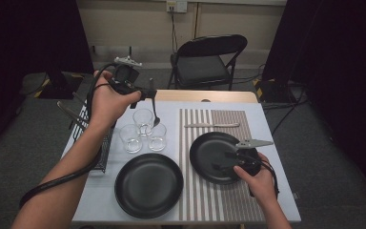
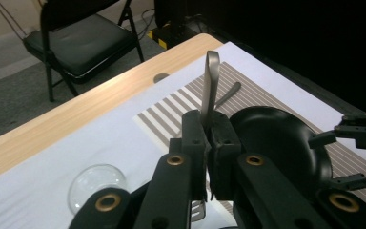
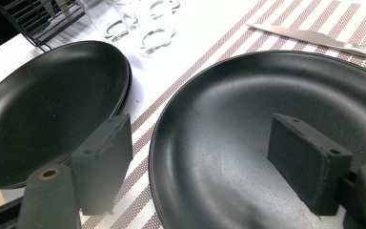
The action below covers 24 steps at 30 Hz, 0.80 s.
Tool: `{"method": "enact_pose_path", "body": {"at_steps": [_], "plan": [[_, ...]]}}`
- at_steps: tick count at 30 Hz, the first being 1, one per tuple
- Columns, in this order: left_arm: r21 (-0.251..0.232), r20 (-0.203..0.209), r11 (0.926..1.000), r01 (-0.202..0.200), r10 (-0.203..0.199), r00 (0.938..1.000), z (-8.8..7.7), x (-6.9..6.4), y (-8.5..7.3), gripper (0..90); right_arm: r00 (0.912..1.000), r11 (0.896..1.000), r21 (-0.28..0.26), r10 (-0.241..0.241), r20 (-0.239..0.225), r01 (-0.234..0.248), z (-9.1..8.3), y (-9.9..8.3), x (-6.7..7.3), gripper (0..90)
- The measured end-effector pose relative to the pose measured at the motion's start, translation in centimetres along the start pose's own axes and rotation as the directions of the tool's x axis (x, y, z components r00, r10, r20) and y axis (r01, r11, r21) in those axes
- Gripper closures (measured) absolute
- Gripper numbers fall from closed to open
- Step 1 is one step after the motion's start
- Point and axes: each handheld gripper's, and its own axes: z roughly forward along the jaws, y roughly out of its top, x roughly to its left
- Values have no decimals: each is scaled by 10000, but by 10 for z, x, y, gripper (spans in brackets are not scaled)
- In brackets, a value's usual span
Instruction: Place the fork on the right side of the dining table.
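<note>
Your left claw [image 1: 151, 95], upper left of the high view, is clamped on a slim steel fork [image 1: 154, 109] hanging above three clear glasses [image 1: 143, 130]. Its own view shows the fork handle [image 2: 210, 88] upright between the pads. The right gripper view shows your right claw [image 3: 209, 164] spread over the right black round plate [image 3: 248, 95].

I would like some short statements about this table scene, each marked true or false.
1. The left gripper is shut on a piece of cutlery. True.
2. The right gripper is clamped on the knife. False: its jaws stand open above the black plate on the striped placemat, and the knife lies alone on the striped placemat.
3. Three clear glasses stand left of the placemat. True.
4. Both black plates lie on the placemat. False: the other black plate lies on the white table surface.
5. A folding chair stands beyond the table. True.
</note>
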Motion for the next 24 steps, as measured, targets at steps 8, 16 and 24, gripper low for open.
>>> {"method": "enact_pose_path", "body": {"at_steps": [8,16,24], "plan": [[199,449,9997,-133,124,9989,12,-13,-6,872,10000,9999,-86,-79,-4,79,-1,3,3,226],[386,835,9990,-214,181,9963,28,-26,-15,872,9999,9999,-26,-143,-1,143,0,5,6,231],[487,1135,9985,-243,187,9934,39,-38,-23,872,9997,9997,19,-236,-35,236,1,6,8,232]]}}
